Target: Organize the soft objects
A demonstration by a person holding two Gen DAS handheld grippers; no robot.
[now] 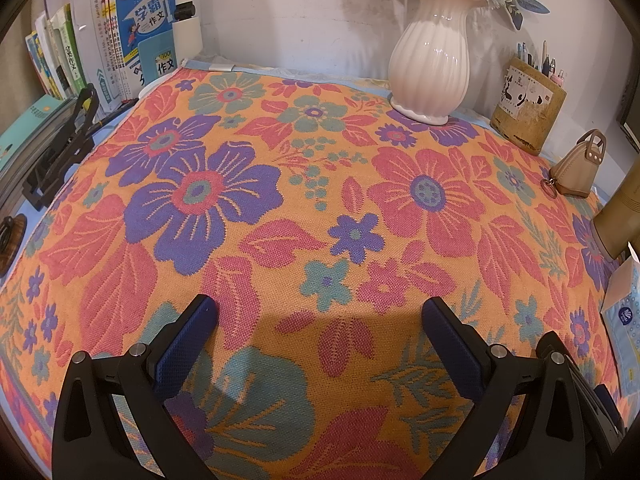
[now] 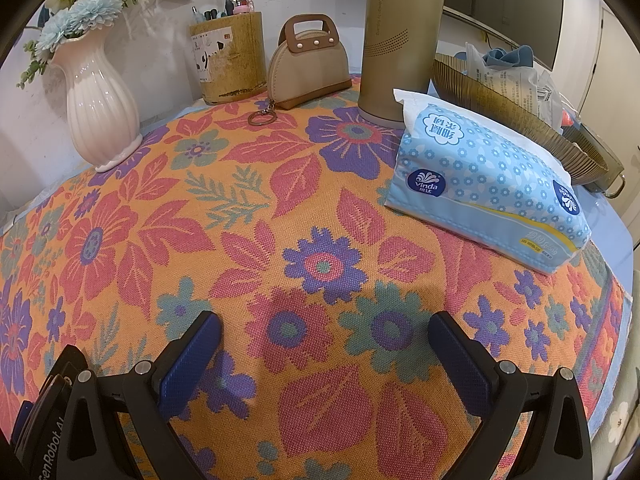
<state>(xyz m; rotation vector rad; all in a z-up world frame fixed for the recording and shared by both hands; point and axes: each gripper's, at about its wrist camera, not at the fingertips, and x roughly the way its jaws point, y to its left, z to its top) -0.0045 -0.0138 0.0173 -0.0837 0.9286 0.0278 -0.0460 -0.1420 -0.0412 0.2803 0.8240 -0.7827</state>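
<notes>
With both the left tongs and right tongs wide and empty, pinch the cloth at its near edge.

Two low forward wrist views (shared vase, cloth).

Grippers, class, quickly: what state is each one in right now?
Left gripper: open, holding nothing, above the floral cloth.
Right gripper: open, holding nothing.

A white ribbed vase stands at the table's back edge, with a pen holder beside it. Books line the back left corner; a gold flask stands back right.
</notes>
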